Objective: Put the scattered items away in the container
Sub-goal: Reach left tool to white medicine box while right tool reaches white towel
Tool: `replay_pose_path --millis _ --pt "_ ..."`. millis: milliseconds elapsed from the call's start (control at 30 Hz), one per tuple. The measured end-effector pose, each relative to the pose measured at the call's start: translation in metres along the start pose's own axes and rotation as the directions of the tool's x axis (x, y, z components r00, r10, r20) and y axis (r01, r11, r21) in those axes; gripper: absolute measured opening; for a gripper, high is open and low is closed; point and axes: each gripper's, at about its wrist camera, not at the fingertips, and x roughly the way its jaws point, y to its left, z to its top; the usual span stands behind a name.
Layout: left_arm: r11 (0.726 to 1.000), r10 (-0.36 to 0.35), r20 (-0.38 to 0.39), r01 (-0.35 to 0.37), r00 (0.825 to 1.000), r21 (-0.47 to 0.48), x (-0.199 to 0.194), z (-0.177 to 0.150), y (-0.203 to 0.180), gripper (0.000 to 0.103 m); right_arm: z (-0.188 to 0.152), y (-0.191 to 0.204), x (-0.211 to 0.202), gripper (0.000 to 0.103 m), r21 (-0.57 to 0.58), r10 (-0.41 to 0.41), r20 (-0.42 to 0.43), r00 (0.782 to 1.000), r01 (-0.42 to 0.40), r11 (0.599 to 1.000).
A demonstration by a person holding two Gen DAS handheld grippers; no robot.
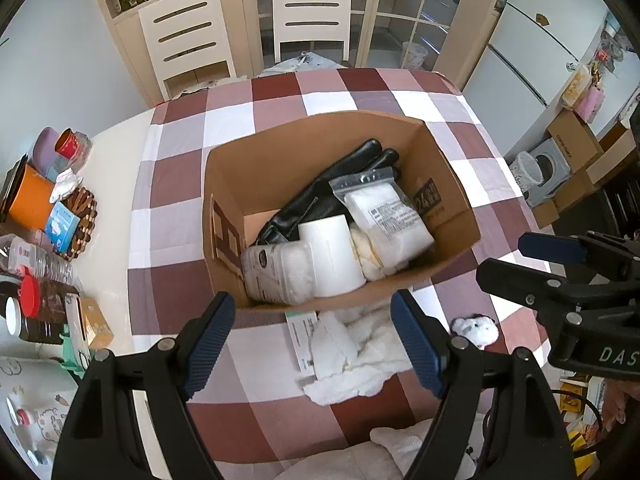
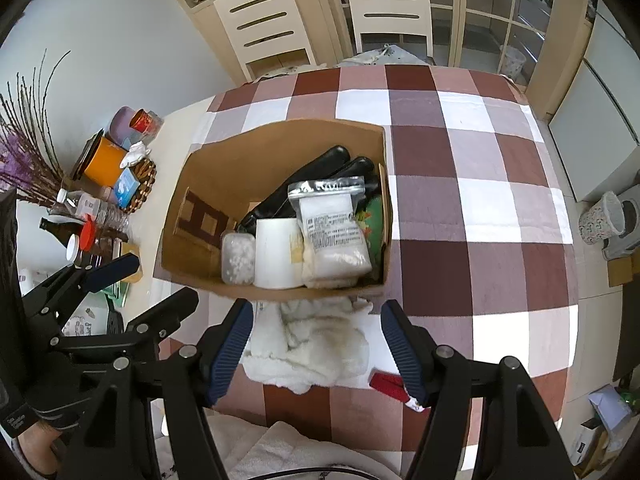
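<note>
Checked cloth in maroon, grey and white covers the table [image 1: 400, 96], and on it stands an open cardboard box [image 1: 256, 160], the container here, with its flaps up. Inside the box lie a pair of black gloves [image 1: 352, 164] slanting toward the far corner, a white roll [image 1: 332, 256] standing at the near wall, a clear zip bag of white material [image 1: 388, 216] with a printed label leaning over the gloves, and a clear plastic tub of white pieces [image 1: 280, 272] beside the roll. Just outside the near wall of the box a crumpled white towel [image 2: 320, 344] lies on the cloth, with a flat packet and label [image 1: 308, 336] resting on its left edge. The left gripper [image 1: 316, 344] hangs above this towel with its blue-padded jaws spread wide and nothing between them; the right gripper [image 2: 316, 348] hovers over the same towel, likewise spread and empty. A small white plush toy [image 1: 476, 328] sits on the cloth to the right of the towel, and a small red item [image 2: 388, 386] lies by the right gripper's right finger. Along the bare left edge of the table stand an orange cup [image 1: 30, 204], a wooden trivet [image 1: 82, 216] and a water bottle [image 2: 96, 206].
</note>
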Motion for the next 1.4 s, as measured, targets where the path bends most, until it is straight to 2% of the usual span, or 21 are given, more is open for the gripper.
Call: replay_pose_path --millis 333,467,733,800,833,900,1033,1100,1200,1300,1400 --pt "0.999 -0.023 -0.043 0.024 0.999 0.036 0.006 -0.027 -0.008 0.081 -0.032 -0.008 -0.001 0.068 0.045 -0.025 -0.023 0.999 0.026 0.999" --pt "1.0 -0.017 -0.072 0.017 0.997 -0.003 0.016 -0.042 0.005 0.081 -0.049 -0.023 0.006 0.068 0.079 -0.038 -0.049 0.998 0.042 0.996" --pt "0.996 -0.008 -0.192 -0.009 0.981 -0.085 0.062 -0.086 0.044 0.081 -0.095 -0.074 0.044 0.068 0.208 -0.059 -0.153 0.986 0.091 0.974" --pt "1.0 -0.009 -0.262 0.015 0.965 0.022 0.075 -0.093 0.051 0.081 -0.106 -0.085 0.054 0.068 0.24 -0.037 -0.168 0.985 0.077 0.968" --pt "1.0 -0.011 -0.268 0.018 0.963 0.023 0.081 -0.096 0.053 0.081 -0.108 -0.087 0.057 0.068 0.244 -0.031 -0.167 0.985 0.072 0.967" --pt "0.999 -0.015 -0.27 0.027 0.963 0.038 0.091 -0.099 0.053 0.081 -0.111 -0.084 0.063 0.068 0.227 -0.012 -0.151 0.988 0.046 0.973" --pt "0.998 -0.02 -0.264 0.037 0.964 0.059 0.111 -0.096 0.047 0.081 -0.103 -0.055 0.081 0.068 0.097 0.046 -0.104 0.994 -0.036 0.995" --pt "0.998 -0.025 -0.265 0.041 0.964 0.054 0.115 -0.096 0.046 0.081 -0.097 -0.037 0.099 0.068 0.021 0.058 -0.087 0.995 -0.056 0.998" --pt "0.998 -0.017 -0.271 0.035 0.962 0.061 0.119 -0.099 0.044 0.081 -0.089 -0.022 0.126 0.068 -0.014 0.054 -0.063 0.997 -0.055 0.998" --pt "0.997 -0.002 -0.285 0.024 0.958 0.073 0.121 -0.105 0.045 0.081 -0.083 -0.018 0.152 0.068 0.003 0.025 -0.085 0.996 -0.024 1.0" --pt "0.998 0.006 -0.29 0.013 0.957 0.063 0.123 -0.108 0.05 0.081 -0.084 -0.02 0.181 0.068 0.049 0.005 -0.168 0.986 0.003 0.999"
